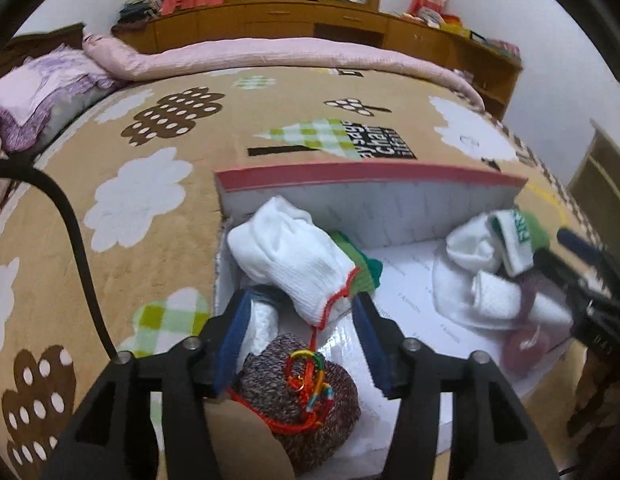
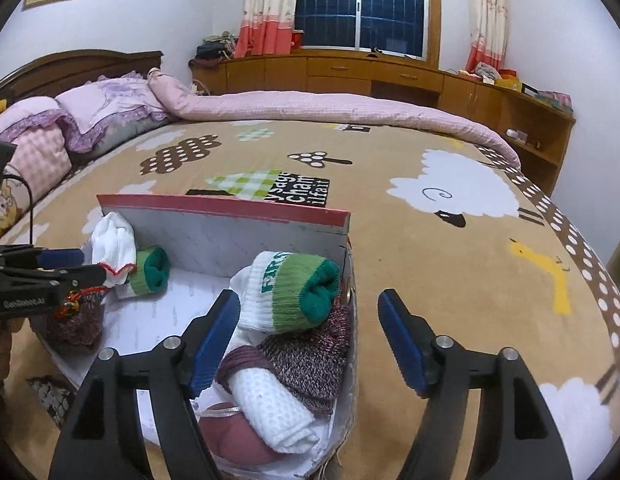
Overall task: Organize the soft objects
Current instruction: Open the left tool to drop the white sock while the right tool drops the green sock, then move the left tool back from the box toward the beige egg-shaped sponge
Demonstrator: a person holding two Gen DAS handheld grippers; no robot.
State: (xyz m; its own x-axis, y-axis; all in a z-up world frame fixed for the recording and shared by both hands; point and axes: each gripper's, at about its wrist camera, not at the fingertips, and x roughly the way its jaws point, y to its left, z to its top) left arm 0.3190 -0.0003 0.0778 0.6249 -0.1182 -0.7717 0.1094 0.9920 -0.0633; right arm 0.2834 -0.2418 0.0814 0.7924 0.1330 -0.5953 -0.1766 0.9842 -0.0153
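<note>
A white box with a red-edged back wall [image 1: 369,174] [image 2: 230,208] lies on the bed and holds soft things. My left gripper [image 1: 304,328] is open over its left end, its jaws either side of a white glove with red trim [image 1: 294,256] and above a speckled knit pouch with a red cord [image 1: 298,396]. My right gripper [image 2: 310,332] is open over the box's right end, above a rolled green and white sock [image 2: 294,292], a speckled knit piece [image 2: 310,356] and a white waffle cloth [image 2: 274,408]. The left gripper also shows in the right wrist view [image 2: 70,268].
The bed has a tan cartoon-print blanket [image 2: 449,280]. A pink quilt [image 2: 329,108] lies along its far side, pillows [image 2: 90,116] at the head. Wooden cabinets [image 2: 369,72] stand under the window. A black cable [image 1: 70,232] crosses the left of the left wrist view.
</note>
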